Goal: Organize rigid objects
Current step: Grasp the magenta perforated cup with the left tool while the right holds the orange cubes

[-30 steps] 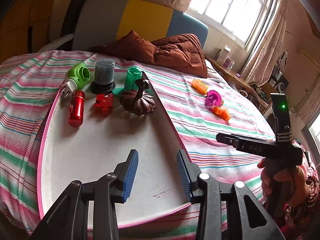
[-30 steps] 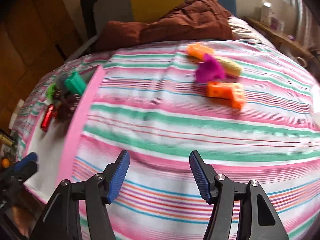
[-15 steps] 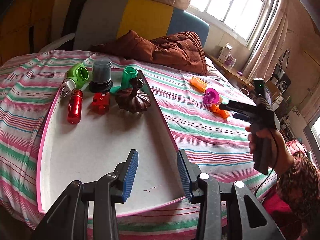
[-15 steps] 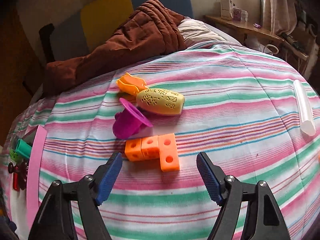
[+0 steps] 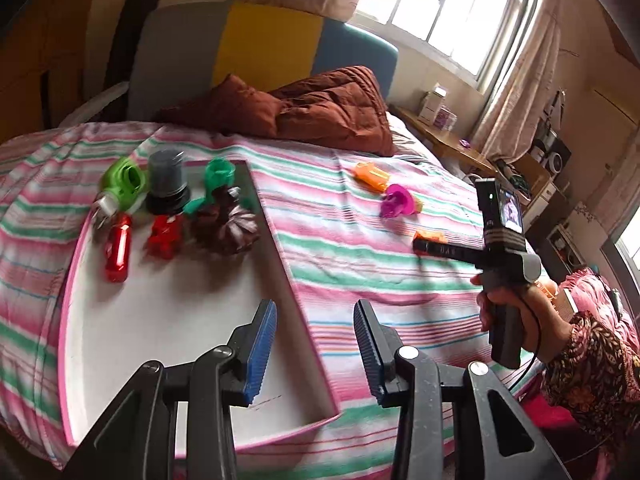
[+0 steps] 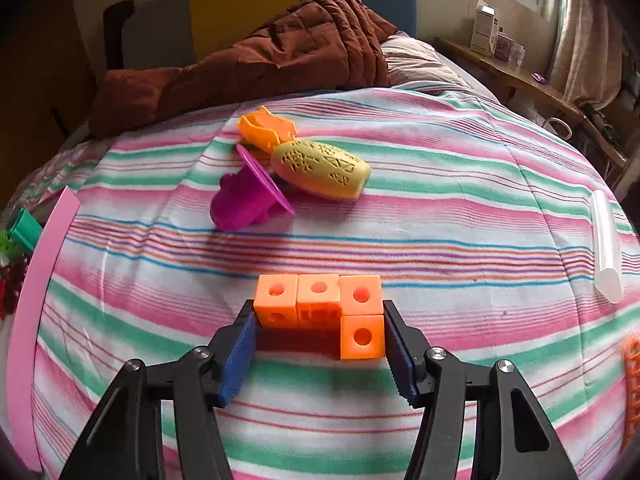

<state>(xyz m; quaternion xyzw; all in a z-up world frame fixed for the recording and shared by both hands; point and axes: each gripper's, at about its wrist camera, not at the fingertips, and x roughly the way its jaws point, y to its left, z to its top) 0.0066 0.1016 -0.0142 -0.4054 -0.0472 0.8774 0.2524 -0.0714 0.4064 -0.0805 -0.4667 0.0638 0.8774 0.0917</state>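
Observation:
An orange L-shaped block of joined cubes [image 6: 326, 308] lies on the striped bedspread, between the fingers of my right gripper [image 6: 320, 354], which is open around it; the pads look close to or touching its ends. Beyond it lie a magenta flanged piece [image 6: 244, 200], a yellow patterned capsule [image 6: 320, 168] and an orange piece [image 6: 266, 128]. My left gripper [image 5: 314, 350] is open and empty above the right edge of a white pink-rimmed tray [image 5: 160, 320]. The tray holds a red bottle [image 5: 118, 254], a red piece [image 5: 164, 236], a green toy [image 5: 124, 186], a grey cylinder [image 5: 166, 182], a teal piece [image 5: 216, 184] and a dark brown figure [image 5: 226, 228].
A brown quilt [image 6: 260, 64] lies at the head of the bed. A clear tube [image 6: 606, 248] lies at the right on the bedspread, and an orange lattice piece [image 6: 632, 384] at the right edge. A wooden side table [image 6: 528, 84] stands beyond the bed.
My right gripper has moved forward and down over the bed until its fingers flank the orange cube block. My left gripper has shifted right, from over the tray's middle to its right edge.

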